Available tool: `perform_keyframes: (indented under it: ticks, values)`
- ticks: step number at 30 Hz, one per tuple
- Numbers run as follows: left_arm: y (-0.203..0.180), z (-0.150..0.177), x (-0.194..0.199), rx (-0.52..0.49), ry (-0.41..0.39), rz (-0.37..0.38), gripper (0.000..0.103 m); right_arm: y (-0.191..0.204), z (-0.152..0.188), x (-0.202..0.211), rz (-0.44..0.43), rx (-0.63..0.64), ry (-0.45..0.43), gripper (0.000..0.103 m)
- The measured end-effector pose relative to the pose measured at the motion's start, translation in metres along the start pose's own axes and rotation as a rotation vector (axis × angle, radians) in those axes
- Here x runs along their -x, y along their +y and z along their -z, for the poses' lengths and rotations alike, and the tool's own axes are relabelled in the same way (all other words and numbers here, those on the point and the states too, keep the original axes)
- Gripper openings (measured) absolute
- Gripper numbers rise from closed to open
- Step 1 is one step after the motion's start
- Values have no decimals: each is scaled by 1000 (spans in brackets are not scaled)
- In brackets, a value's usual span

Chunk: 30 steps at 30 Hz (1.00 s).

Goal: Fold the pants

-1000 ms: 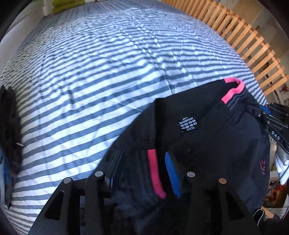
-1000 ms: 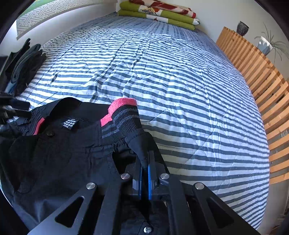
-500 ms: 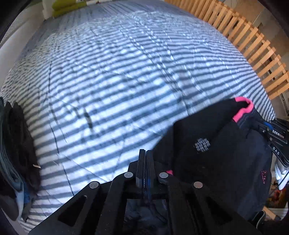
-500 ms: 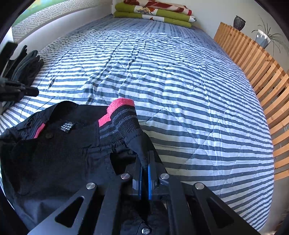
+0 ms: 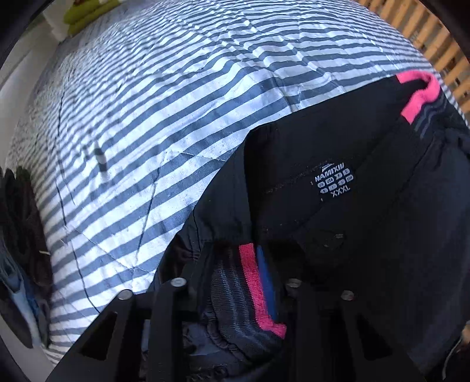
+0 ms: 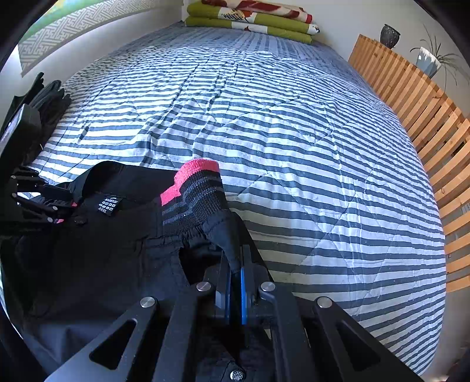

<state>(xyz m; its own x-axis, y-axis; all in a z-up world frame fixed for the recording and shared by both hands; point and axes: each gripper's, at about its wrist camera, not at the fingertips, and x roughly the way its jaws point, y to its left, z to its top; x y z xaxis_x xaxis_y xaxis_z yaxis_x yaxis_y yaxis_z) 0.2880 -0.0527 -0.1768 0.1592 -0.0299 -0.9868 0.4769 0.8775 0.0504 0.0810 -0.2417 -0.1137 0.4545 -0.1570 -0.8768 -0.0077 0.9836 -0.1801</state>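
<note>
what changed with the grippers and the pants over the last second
The left hand-held gripper shut empty beside the pants, then came back over the pink-edged waistband corner; its jaws are opening around it. The right hand-held gripper stayed clamped on the other corner.

The striped quilt [image 6: 293, 141] lies bare and flat across the middle and far part of the bed, giving wide passage. The black pants [image 6: 97, 249] cover the near left corner. A pile of dark clothes [image 6: 50, 100] sits along the left edge, against the wall. Folded green blankets [image 6: 249, 20] block the far end. On the right, a slatted wooden frame [image 6: 417, 105] runs the length of the bed, with a vase [image 6: 390, 35] and a potted plant [image 6: 429, 60] on top.
</note>
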Motion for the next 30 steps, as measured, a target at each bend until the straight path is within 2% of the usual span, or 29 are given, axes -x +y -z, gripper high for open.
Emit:
perform_keyframes:
  ticks: [1, 3, 7, 11, 14, 17, 18, 20, 21, 22, 23, 24, 26, 27, 28, 29, 30]
  values:
    - [-4, 0, 1, 3, 2, 21, 10, 0, 0, 0, -1, -2, 0, 4]
    - [1, 0, 4, 31, -1, 54, 5, -1, 1, 1, -2, -5, -2, 4]
    - [22, 4, 21, 77, -11, 102, 3, -1, 2, 3, 1, 0, -6, 4]
    - [50, -3, 47, 127, -70, 138, 3, -3, 3, 7, -2, -5, -15, 4]
    - [89, -15, 66, 250, -120, 170, 3, -4, 2, 6, -4, -11, -14, 4]
    - [140, -33, 90, 412, -214, 216, 2, -7, -2, 3, -1, -26, -14, 4]
    - [153, -44, 94, 440, -241, 208, 0, -9, -4, 2, 2, -38, -16, 4]
    - [171, -55, 101, 479, -308, 64, 0, -13, -10, -2, 11, -62, -24, 4]
    - [178, -63, 98, 489, -297, 37, 0, -16, -12, -4, 9, -76, -21, 4]
    - [182, -63, 98, 505, -282, 60, 2, -19, -14, -6, 1, -84, -17, 4]
    - [185, -60, 100, 512, -283, 116, 3, -22, -16, -8, -16, -92, -7, 4]
    - [182, -54, 102, 493, -293, 141, 8, -23, -16, -10, -24, -88, 1, 4]
    - [170, -41, 104, 402, -303, 149, 39, -27, -15, -13, -29, -91, 7, 4]
    - [158, -31, 102, 365, -290, 154, 69, -28, -15, -14, -33, -90, 10, 4]
    - [148, -19, 97, 336, -283, 174, 80, -28, -15, -15, -34, -89, 10, 4]
    - [136, -10, 89, 298, -265, 184, 80, -29, -14, -15, -35, -92, 11, 4]
    - [126, -3, 79, 269, -234, 165, 80, -29, -14, -16, -38, -96, 13, 4]
